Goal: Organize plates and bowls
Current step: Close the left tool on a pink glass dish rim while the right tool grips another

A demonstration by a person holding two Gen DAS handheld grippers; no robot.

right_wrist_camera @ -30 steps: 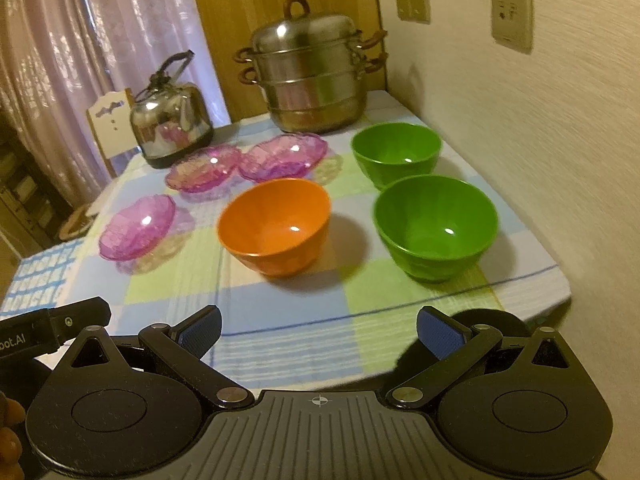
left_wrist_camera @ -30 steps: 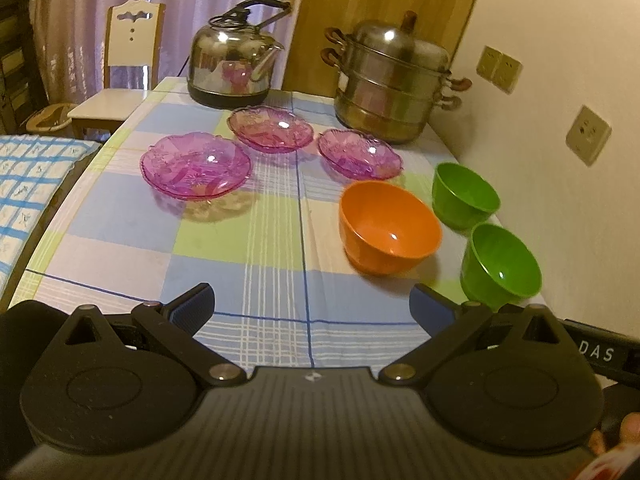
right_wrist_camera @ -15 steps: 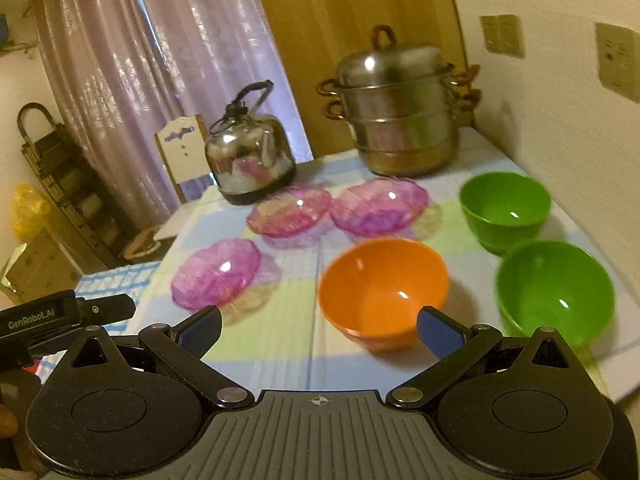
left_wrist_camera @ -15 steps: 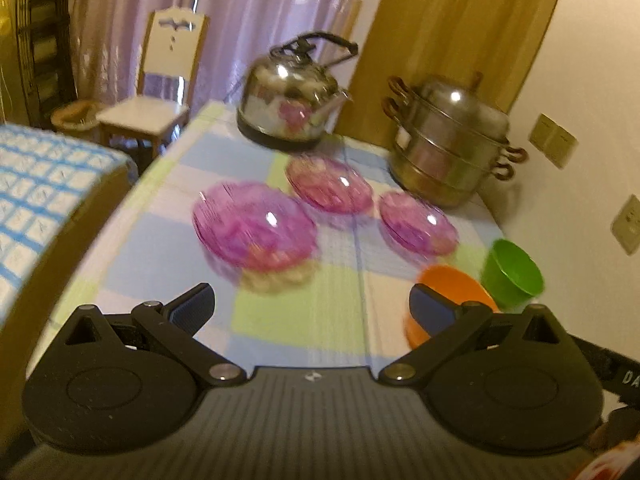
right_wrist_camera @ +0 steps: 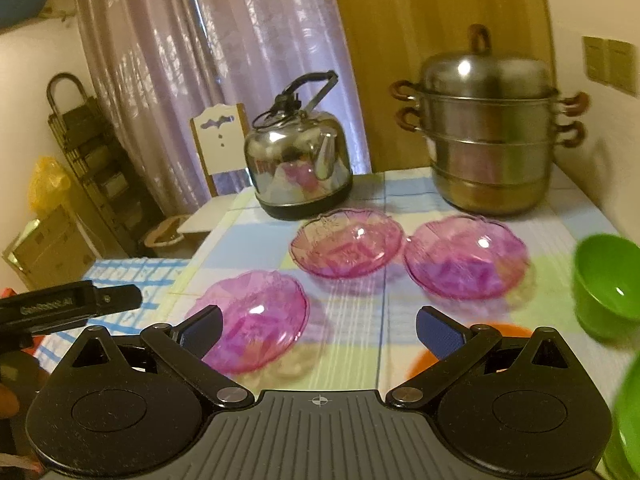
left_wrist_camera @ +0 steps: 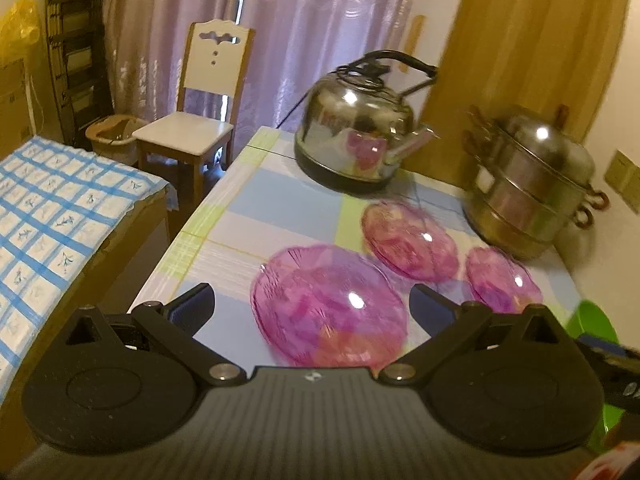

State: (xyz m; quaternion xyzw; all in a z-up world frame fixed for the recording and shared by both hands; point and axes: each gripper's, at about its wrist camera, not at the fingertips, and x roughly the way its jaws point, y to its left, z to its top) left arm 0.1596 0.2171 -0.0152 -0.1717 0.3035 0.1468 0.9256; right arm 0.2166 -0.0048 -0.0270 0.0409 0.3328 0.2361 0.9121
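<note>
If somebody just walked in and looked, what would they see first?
Probably the three see-through pink plates on the checked tablecloth, shining under the light. Behind them stand a shiny kettle and a tall steel steamer pot by the wall. A bright green bowl sits at the right edge.

Both grippers are black, ribbed bodies with silver pivot screws and 2 blue-padded jaws each.

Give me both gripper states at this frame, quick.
Left gripper: open, holding nothing; a pink plate lies on the table ahead of it.
Right gripper: open, holding nothing.
</note>
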